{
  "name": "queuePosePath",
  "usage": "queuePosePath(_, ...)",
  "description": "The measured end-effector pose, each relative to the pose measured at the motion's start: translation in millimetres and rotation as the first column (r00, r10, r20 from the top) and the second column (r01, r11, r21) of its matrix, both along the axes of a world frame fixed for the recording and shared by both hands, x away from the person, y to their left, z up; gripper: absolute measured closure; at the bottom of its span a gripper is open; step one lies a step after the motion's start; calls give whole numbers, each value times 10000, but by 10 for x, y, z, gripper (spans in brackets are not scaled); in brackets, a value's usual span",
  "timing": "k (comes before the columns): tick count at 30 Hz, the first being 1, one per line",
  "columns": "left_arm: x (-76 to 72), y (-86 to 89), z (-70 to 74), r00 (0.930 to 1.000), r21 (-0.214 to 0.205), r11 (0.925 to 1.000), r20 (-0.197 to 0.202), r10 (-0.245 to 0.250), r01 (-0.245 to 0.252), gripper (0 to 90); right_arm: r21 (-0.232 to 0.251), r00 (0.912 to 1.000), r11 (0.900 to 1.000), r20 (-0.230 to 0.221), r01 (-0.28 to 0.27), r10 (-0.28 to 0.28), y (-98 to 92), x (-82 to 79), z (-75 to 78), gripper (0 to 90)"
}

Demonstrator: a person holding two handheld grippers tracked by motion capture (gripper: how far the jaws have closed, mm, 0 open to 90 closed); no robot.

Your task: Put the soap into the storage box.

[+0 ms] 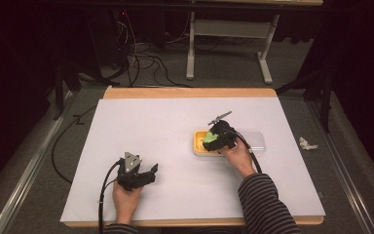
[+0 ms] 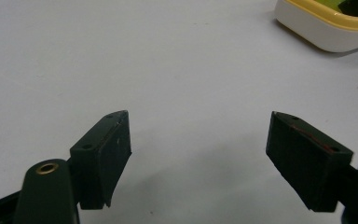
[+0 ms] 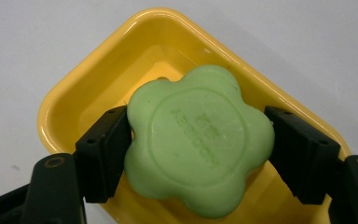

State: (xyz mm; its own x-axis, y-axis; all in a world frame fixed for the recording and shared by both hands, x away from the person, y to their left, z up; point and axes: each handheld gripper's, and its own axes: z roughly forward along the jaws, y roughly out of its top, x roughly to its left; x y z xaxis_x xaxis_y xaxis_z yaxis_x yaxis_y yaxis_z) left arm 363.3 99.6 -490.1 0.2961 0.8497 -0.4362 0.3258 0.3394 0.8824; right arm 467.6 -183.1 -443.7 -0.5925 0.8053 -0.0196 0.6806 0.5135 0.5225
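A green flower-shaped soap [image 3: 198, 142] sits between the jaws of my right gripper [image 3: 198, 149], which is shut on it just above a yellow dish [image 3: 74, 93]. In the high view the right gripper [image 1: 219, 139] hangs over the yellow dish [image 1: 198, 146] at the table's right middle, with the green soap [image 1: 209, 138] showing at its tip. My left gripper [image 1: 148, 174] rests near the front left of the white sheet. Its jaws stand wide apart in the left gripper view, left gripper [image 2: 198, 149] holding nothing over bare white surface.
A clear plastic lid or tray [image 1: 255, 141] lies just right of the yellow dish. The dish's cream outer wall [image 2: 321, 32] shows at the top right of the left gripper view. Cables and a table frame [image 1: 224, 44] stand on the floor beyond the far edge.
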Motion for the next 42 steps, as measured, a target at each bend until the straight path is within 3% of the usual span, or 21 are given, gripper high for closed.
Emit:
queuePosePath(7, 3, 2, 1, 10000, -38, 10000, -25, 9, -9, 222, 28, 9998, 10000, 200, 23, -23, -8, -23, 14, 266)
queuePosePath(18, -1, -13, -6, 10000, 112, 9999, 24, -2, 2, 226, 58, 9962, 10000, 868, -49, 44, -27, -86, 108, 272)
queuePosePath(21, 2, -19, -8, 10000, 154, 9999, -7, 1, -1, 228, 337, 9942, 9994, 1068, 47, -83, -61, -107, 142, 272)
queuePosePath(30, 3, -23, -10, 10000, 210, 9998, 16, 33, -33, 227, 694, 9932, 9976, 1159, 64, -144, -144, -138, 196, 269)
queuePosePath(39, 1, -36, -15, 9999, 360, 9993, 50, 94, -96, 231, 644, 9905, 9979, 1363, 118, -206, -219, -249, 313, 278)
queuePosePath(42, 4, -49, -22, 10000, 467, 9989, 32, 65, -66, 232, 823, 9873, 9965, 1568, 148, -276, -263, -317, 357, 282)
